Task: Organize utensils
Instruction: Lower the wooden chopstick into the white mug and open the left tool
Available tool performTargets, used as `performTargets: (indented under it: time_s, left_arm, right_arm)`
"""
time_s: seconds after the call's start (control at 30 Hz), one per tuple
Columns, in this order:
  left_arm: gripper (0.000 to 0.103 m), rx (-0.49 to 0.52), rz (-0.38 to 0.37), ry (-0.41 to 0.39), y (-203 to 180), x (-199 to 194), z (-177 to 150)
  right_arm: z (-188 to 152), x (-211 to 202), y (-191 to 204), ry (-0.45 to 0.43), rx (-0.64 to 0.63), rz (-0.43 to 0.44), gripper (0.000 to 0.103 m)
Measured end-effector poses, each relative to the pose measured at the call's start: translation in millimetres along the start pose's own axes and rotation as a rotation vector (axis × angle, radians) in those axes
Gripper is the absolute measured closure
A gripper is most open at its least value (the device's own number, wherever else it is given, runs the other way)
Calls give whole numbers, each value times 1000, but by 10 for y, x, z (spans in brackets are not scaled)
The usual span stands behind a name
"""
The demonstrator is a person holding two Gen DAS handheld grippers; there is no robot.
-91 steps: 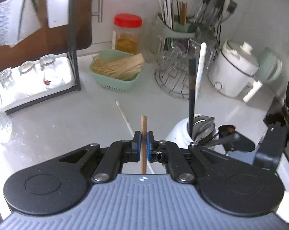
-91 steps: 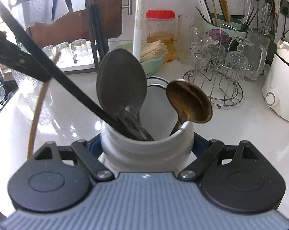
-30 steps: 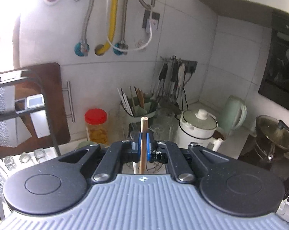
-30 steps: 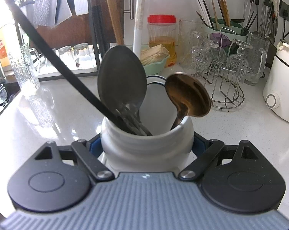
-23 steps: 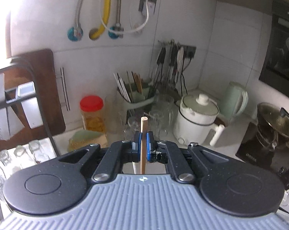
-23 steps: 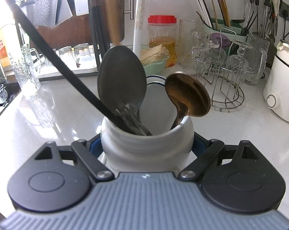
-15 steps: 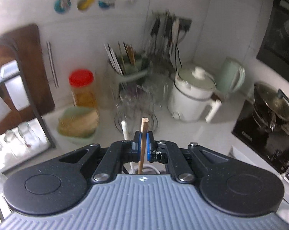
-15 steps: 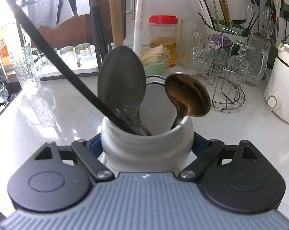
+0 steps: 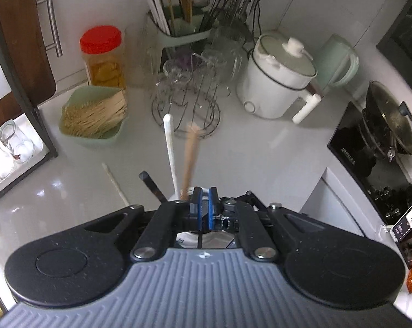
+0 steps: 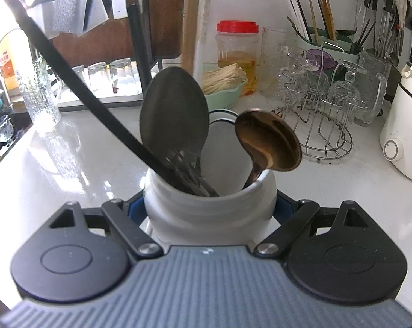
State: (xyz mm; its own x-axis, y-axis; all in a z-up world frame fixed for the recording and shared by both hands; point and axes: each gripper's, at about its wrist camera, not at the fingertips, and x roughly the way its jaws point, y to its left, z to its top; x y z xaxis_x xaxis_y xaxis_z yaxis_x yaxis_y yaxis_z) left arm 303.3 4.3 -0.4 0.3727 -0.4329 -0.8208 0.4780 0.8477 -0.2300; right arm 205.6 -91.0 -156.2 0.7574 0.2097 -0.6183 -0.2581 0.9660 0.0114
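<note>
Your left gripper (image 9: 204,205) has its jaws almost together, empty. The wooden stick (image 9: 190,158) leans loose in the white jar (image 10: 178,205), which your right gripper (image 10: 210,208) clamps. If you tilt the jar, the stick may slide out.

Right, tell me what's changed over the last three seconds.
The left gripper lifted, then tipped down over the white jar. The wooden stick it gripped has left its pads and now stands blurred in the jar, beside the white handle. The right gripper stayed clamped on the jar, and the spoons inside sit as before.
</note>
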Motion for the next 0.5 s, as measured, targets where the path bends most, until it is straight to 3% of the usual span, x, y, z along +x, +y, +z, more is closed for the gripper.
performTargets:
  time_s: [0.27, 0.5]
  left_arm:
    - [98, -21, -13, 7, 40, 62, -61]
    - [97, -37, 18, -52, 87, -42, -156]
  right_arm:
    - [12, 17, 8, 1, -6, 5, 12]
    - [35, 64, 33, -7, -21, 25, 12]
